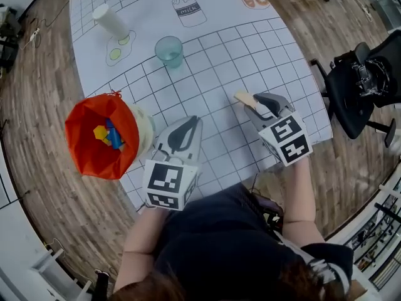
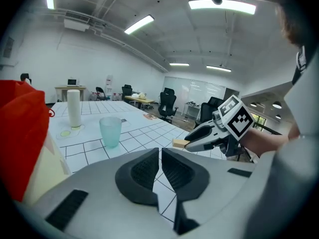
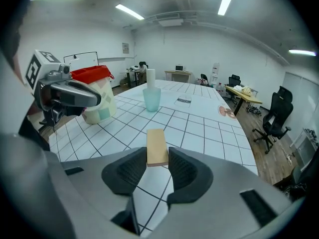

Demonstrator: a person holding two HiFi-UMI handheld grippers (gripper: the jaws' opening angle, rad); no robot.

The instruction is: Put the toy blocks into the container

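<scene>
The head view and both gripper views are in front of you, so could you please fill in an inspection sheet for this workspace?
Surface: white gridded mat with printed food drawings.
Job's things: tan wooden block held off the mat; red-lined cream container with yellow and blue toy blocks inside.
Clutter: translucent green plastic cup; upright white cylinder.
Grippers: left gripper, jaws together, nothing between them; right gripper, jaws closed on the tan wooden block.
Cables: a thin dark lead at the mat's near edge.
Surroundings: wood-plank floor; black office chair to the right; desks and chairs in the background.
</scene>
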